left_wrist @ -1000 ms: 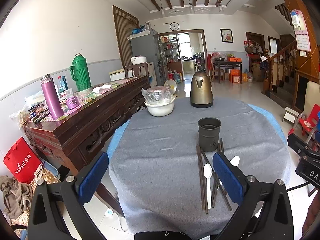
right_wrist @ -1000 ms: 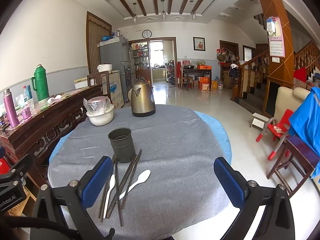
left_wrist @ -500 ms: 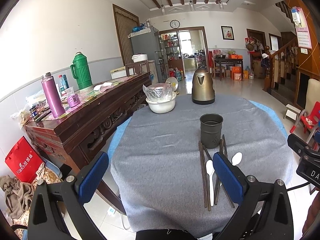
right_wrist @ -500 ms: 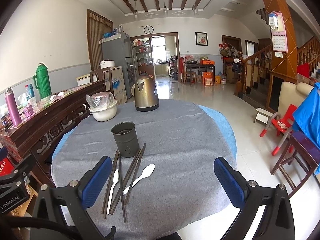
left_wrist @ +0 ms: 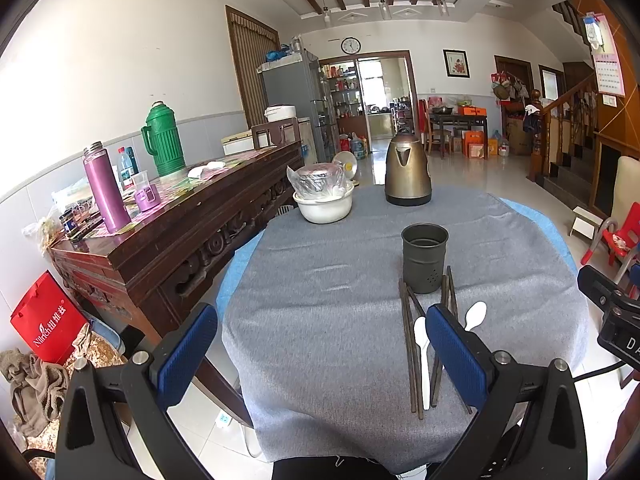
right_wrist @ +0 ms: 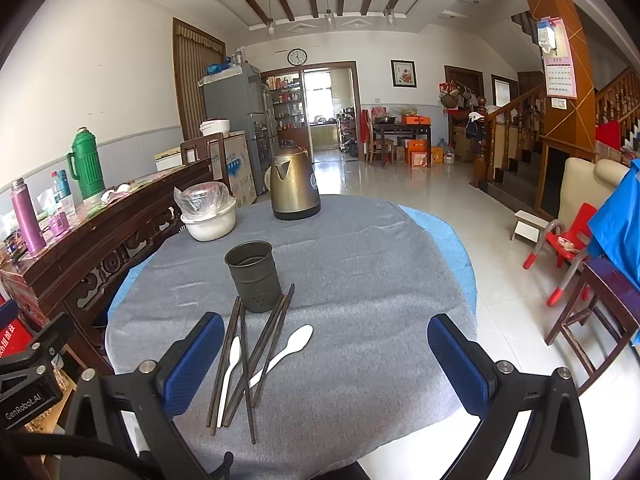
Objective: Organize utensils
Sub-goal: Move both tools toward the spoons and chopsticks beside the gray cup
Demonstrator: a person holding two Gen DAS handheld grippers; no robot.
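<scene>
A dark metal utensil holder (left_wrist: 424, 257) (right_wrist: 253, 276) stands upright on the grey tablecloth (left_wrist: 332, 304) (right_wrist: 372, 292). In front of it lie several dark chopsticks (left_wrist: 409, 340) (right_wrist: 260, 344) and two white spoons (left_wrist: 422, 354) (right_wrist: 288, 350), one among the chopsticks and one to their right. My left gripper (left_wrist: 322, 354) is open with nothing between its blue pads, low over the table's near edge and left of the utensils; its right pad hides part of them. My right gripper (right_wrist: 326, 362) is open too, with nothing in it, just behind the utensils.
A bronze kettle (left_wrist: 407, 172) (right_wrist: 294, 186) and a white bowl with a bagged dish (left_wrist: 323, 200) (right_wrist: 208, 216) stand at the table's far side. A wooden sideboard (left_wrist: 168, 216) with flasks runs along the left. Chairs (right_wrist: 568, 240) stand on the tiled floor at right.
Both grippers have drawn slightly closer to the table, so the holder and utensils sit a bit higher and larger in view. Both stay open; nothing on the table has moved.
</scene>
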